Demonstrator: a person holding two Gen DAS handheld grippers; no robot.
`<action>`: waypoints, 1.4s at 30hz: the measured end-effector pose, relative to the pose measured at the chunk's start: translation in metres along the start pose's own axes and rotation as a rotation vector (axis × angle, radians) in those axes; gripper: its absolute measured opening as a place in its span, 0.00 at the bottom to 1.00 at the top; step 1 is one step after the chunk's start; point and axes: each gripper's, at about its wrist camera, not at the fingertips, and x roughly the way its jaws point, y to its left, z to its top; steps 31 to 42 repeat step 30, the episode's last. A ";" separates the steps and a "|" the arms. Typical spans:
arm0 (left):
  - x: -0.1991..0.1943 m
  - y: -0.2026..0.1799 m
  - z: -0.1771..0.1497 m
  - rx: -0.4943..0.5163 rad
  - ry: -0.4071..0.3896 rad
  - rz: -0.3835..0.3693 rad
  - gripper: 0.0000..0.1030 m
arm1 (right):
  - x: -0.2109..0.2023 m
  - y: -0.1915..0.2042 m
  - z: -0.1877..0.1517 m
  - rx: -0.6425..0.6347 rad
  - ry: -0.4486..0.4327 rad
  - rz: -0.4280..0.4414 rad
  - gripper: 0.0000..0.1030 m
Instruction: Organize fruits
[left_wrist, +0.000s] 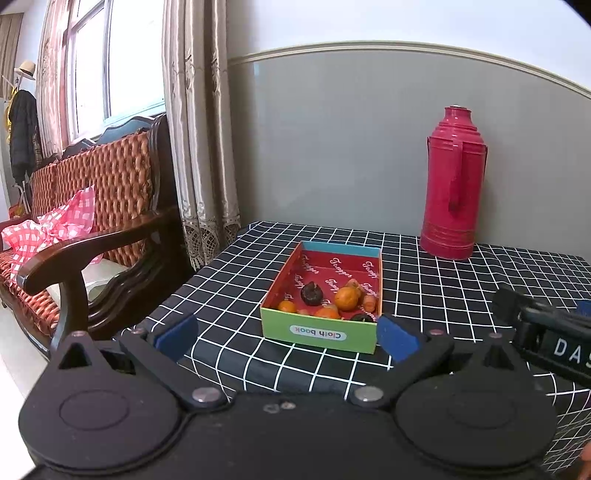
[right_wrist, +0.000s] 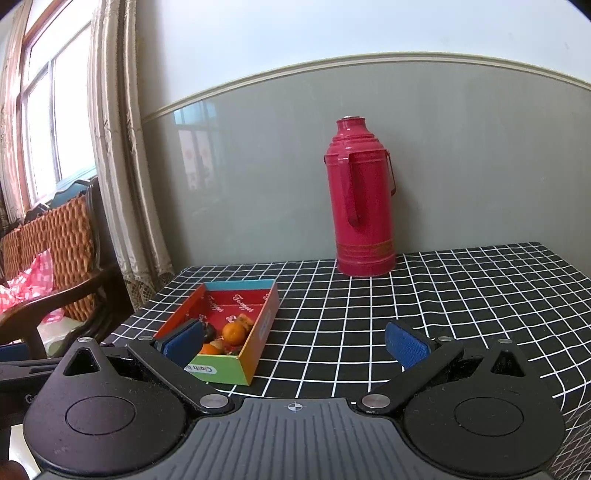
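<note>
Holding both grippers released above the near edge of the desk, I kept my left gripper and right gripper empty. The fruits sat in the box, left of the red thermos standing far back.

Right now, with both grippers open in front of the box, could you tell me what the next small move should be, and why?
Probably ease the left gripper forward and down over the cardboard box toward the largest orange. It is open, empty and squarely facing the box; the right gripper sits off to the box's right.
</note>
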 end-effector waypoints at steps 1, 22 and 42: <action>0.000 0.000 0.000 -0.001 0.001 -0.001 0.94 | 0.000 -0.001 0.000 0.001 0.001 -0.001 1.00; 0.003 0.001 0.000 -0.019 0.002 -0.012 0.94 | 0.002 -0.001 -0.001 -0.001 0.000 -0.006 1.00; 0.016 -0.004 0.001 -0.011 0.002 -0.019 0.94 | 0.009 -0.001 -0.001 -0.008 0.005 -0.017 1.00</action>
